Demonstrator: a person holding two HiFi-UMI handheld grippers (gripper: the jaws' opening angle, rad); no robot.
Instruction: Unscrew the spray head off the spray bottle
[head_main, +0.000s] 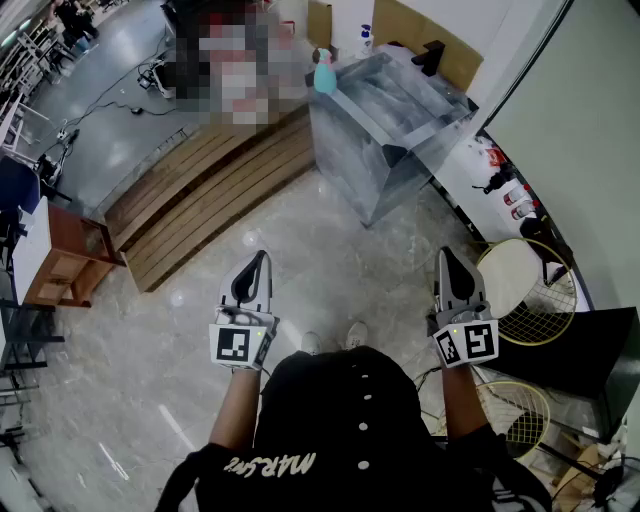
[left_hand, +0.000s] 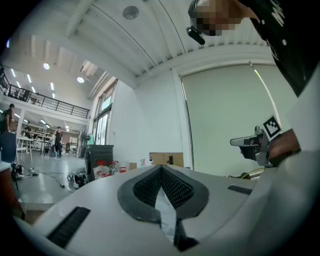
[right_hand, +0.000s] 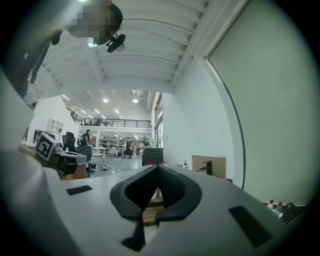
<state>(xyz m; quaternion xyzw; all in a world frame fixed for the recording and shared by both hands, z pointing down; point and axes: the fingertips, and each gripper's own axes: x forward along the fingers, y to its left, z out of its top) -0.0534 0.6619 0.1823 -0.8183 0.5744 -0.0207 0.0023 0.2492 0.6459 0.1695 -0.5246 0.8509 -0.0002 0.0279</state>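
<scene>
Teal plastic spray bottle (head_main: 325, 72): one, upright on the far left corner of the grey, glossy-topped desk (head_main: 355, 150). Its spray head is too small to make out.

Grey two-jaw tongs: two.
- Left tongs (head_main: 262, 260): jaws pressed together, with nothing between them.
- Right tongs (head_main: 445, 256): jaws also together and empty.
- Both are held over the pale marble floor (head_main: 330, 270) on the near side of the desk. Their tips point toward the desk, and they are well apart from the bottle.

Yellow-rimmed stringed rackets: two, lying to the near right of the desk.
- Upper racket (head_main: 525, 290): lies against a black box.
- Lower racket (head_main: 515, 405): partly hidden behind the person's right arm.

Brown slatted wooden platform (head_main: 200, 200): one, left of the desk.

Small red-capped bottles (head_main: 505, 185): right of the desk by the wall. Their number is unclear.
</scene>
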